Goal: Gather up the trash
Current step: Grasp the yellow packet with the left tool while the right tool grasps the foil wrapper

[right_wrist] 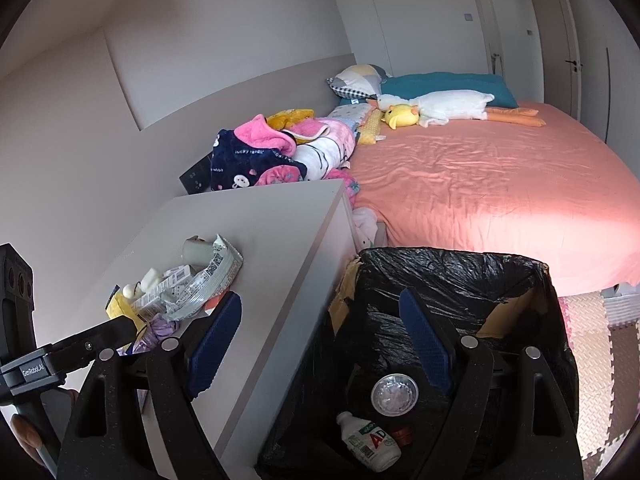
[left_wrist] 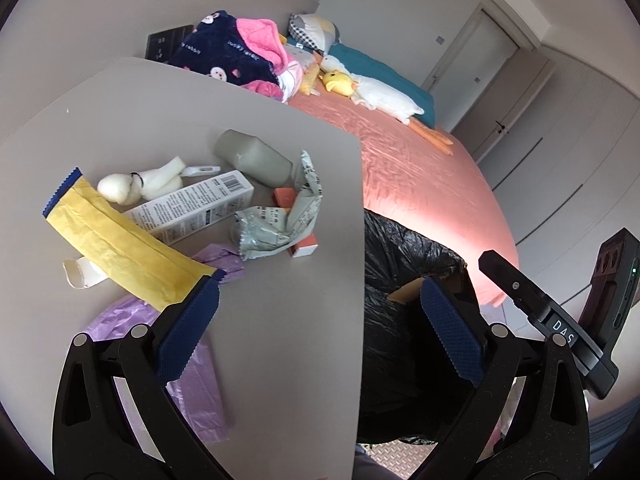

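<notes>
The left gripper (left_wrist: 320, 300) stands wide with nothing between its fingers, a purple bag (left_wrist: 192, 360) under its left finger and a yellow envelope (left_wrist: 120, 248) just past that fingertip. The right gripper (right_wrist: 320, 312) is wide too, empty, its right finger over the black-lined bin (right_wrist: 460, 276), where a bottle (right_wrist: 370, 446) lies. Beyond both, wrappers (left_wrist: 280, 224) and a box (left_wrist: 192, 208) litter the table (left_wrist: 260, 120).

Bedroom with pale walls and a wide bed

A pink-sheeted bed (right_wrist: 480, 184) stands beside a grey desk (right_wrist: 272, 232), pillows and a plush goose (right_wrist: 440, 106) at its head; white closet doors (right_wrist: 516, 32) line the far wall, foam mats (right_wrist: 592, 344) cover the floor.
</notes>
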